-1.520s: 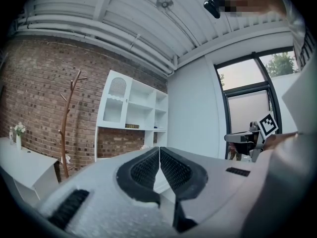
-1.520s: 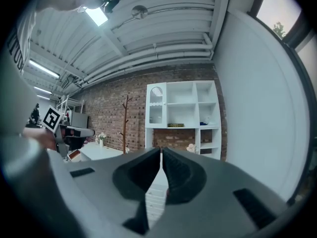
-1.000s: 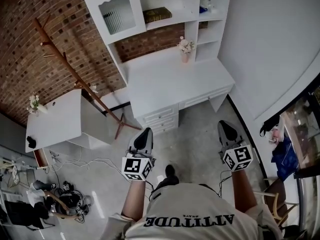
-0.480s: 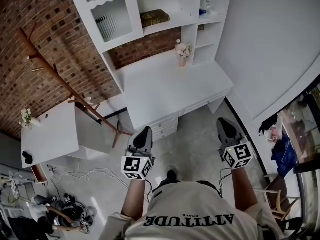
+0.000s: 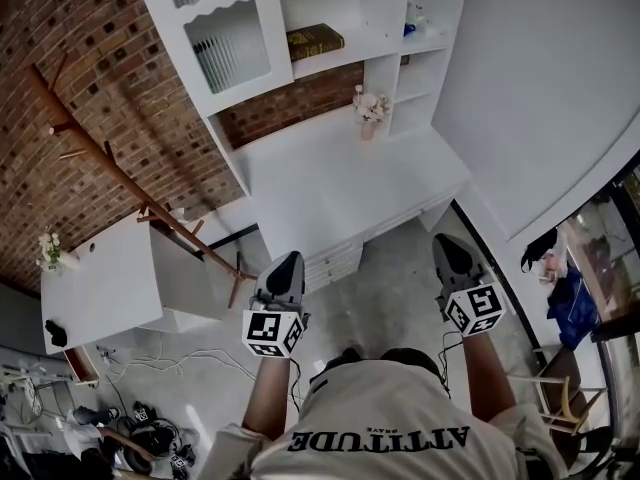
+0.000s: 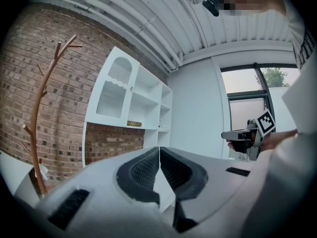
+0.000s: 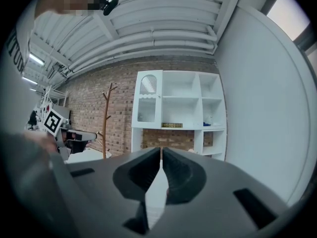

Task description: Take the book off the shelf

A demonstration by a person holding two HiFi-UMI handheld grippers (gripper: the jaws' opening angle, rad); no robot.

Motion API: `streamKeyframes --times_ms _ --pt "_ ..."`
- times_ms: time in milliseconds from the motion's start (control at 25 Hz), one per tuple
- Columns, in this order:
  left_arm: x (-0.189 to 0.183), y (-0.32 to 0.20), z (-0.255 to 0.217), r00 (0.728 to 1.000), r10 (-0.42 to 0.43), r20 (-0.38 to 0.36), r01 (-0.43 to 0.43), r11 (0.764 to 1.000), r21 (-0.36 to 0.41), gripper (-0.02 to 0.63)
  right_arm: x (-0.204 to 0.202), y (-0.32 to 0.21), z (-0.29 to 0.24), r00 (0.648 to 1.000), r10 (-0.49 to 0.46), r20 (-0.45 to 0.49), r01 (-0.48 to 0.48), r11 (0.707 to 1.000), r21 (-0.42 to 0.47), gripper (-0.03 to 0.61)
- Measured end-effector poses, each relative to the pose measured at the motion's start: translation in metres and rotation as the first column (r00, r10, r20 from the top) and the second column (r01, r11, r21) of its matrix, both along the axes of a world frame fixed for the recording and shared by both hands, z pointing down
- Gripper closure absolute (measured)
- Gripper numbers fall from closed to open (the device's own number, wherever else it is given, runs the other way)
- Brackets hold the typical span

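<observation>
Head view shows your left gripper (image 5: 286, 263) and right gripper (image 5: 452, 246) held level, short of the white desk (image 5: 340, 183). Both jaw pairs are closed together and hold nothing. The book (image 5: 315, 41) lies flat on the shelf (image 5: 345, 64), beside the glass door (image 5: 230, 53), well apart from both grippers.

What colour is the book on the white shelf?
The book is dark brown, with goldish marks along its spine. The head view shows it best.

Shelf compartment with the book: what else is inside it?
Only the book, lying flat on the shelf; the rest of that board looks bare. The door to its left has ribbed glass, so what is behind it cannot be made out.
</observation>
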State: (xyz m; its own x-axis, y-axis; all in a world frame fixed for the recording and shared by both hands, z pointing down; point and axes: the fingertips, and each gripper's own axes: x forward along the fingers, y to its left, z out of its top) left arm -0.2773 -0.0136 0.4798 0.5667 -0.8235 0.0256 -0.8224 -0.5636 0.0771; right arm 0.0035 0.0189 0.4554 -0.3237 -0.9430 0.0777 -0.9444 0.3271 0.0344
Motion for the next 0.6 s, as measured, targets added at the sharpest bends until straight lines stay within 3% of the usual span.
streamKeyframes --times_ms 600 --pt "0.010 -0.014 0.006 1.000 0.007 -0.011 -0.007 1.000 -0.020 0.586 0.007 -0.019 -0.002 0.999 0.027 -0.019 -0.028 1.000 -0.015 0.545"
